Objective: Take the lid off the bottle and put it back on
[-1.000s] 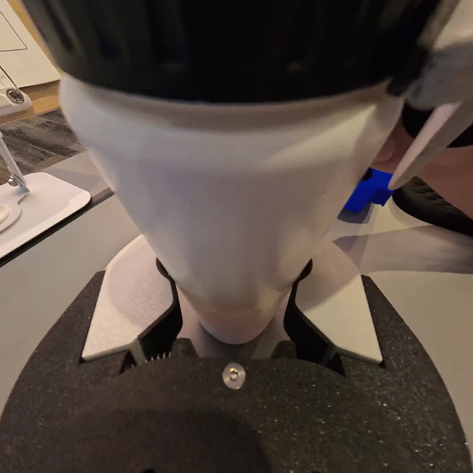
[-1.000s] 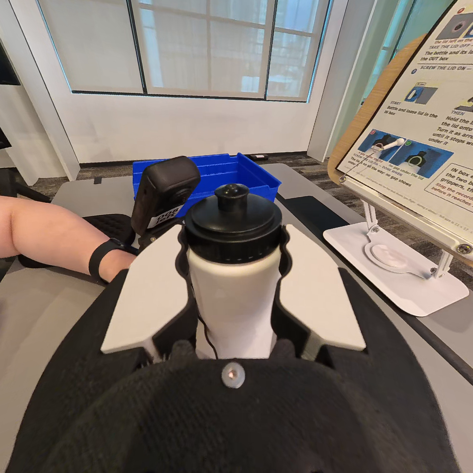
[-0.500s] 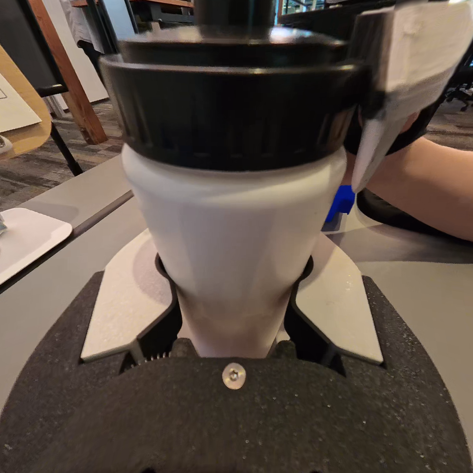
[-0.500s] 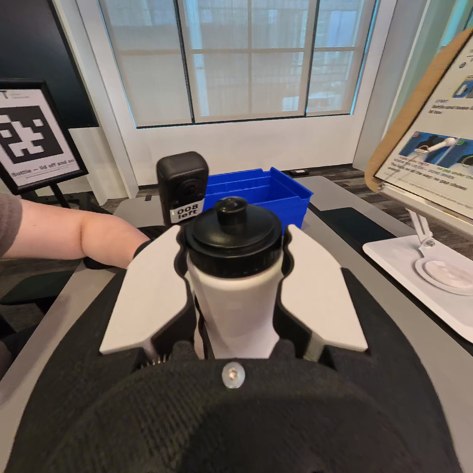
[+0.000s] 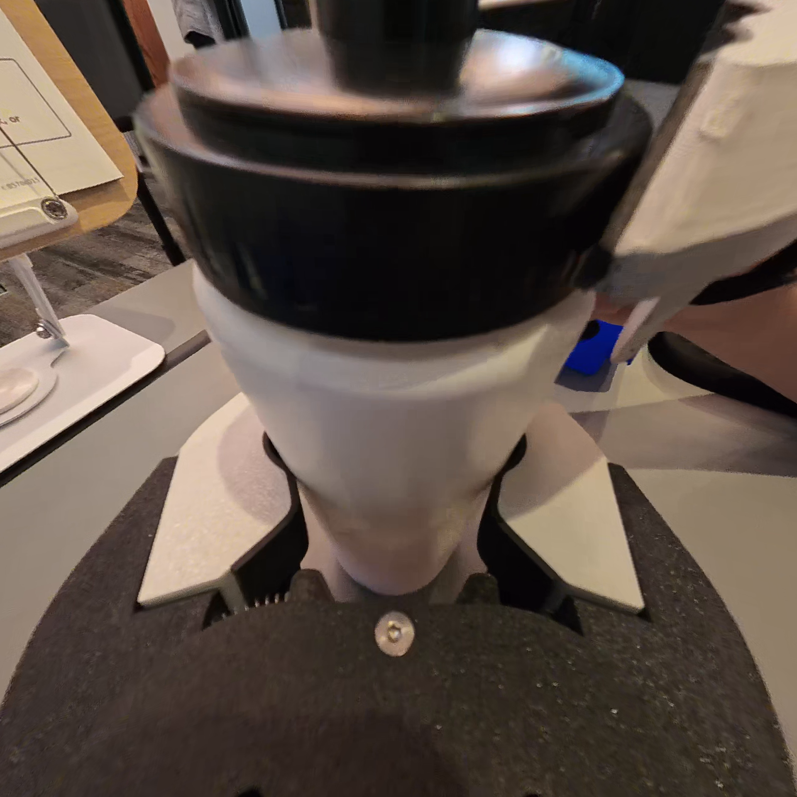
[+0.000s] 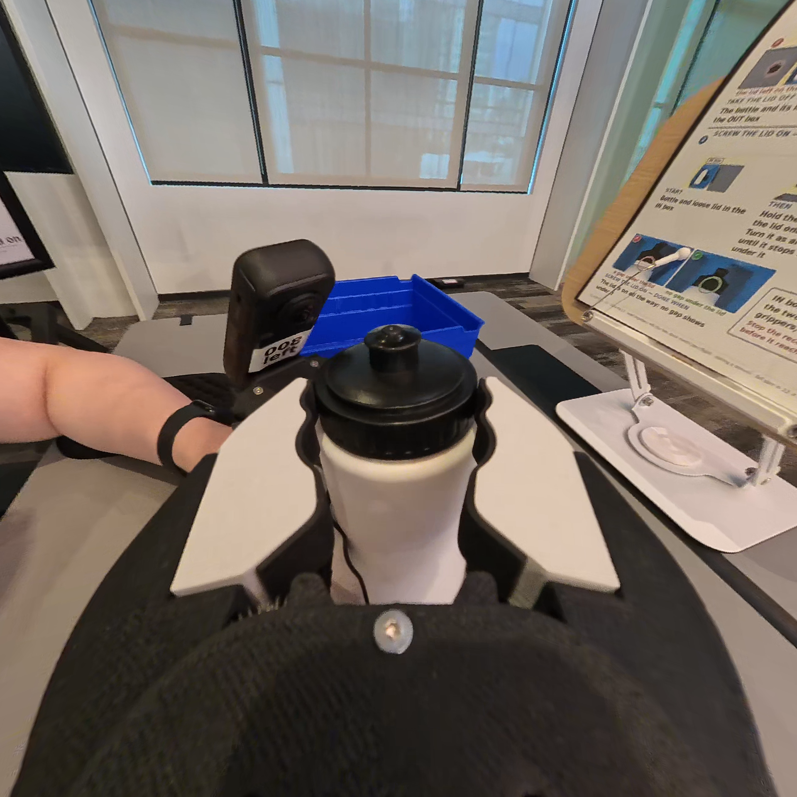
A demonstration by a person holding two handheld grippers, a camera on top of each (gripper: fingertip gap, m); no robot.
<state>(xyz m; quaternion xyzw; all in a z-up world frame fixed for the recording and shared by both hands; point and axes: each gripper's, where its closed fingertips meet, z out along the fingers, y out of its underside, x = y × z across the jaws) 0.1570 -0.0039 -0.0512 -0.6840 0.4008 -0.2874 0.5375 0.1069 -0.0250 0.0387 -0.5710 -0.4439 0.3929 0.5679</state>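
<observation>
Left gripper point(image 5: 394, 487): white fingers point(image 5: 215, 513) clamped on the lower body of the white bottle point(image 5: 388, 431). Right gripper point(image 6: 394, 422): fingers point(image 6: 258, 474) closed on the black lid point(image 6: 394, 401), which sits on the bottle neck; the lid's underside is not visible, so a gap cannot be judged. The bottle stands upright between the two grippers, above the grey table point(image 5: 64, 496). Writing: the camera point(image 6: 276, 310) on the left gripper carries a white sticker with printed characters; an instruction board point(image 6: 711, 215) on a white stand point(image 6: 690, 474) bears text and photos — contents not copied. Versus half a second ago: in the right wrist view the board fills more of the right edge and the framed sign at far left has nearly left the frame; the left wrist view now looks slightly down onto the lid's top and is motion-blurred. Pose: a forearm with a black wristband point(image 6: 172, 435) lies low, reaching in from the left behind the left gripper. Blue bin point(image 6: 388, 310) sits on the table beyond the bottle.
</observation>
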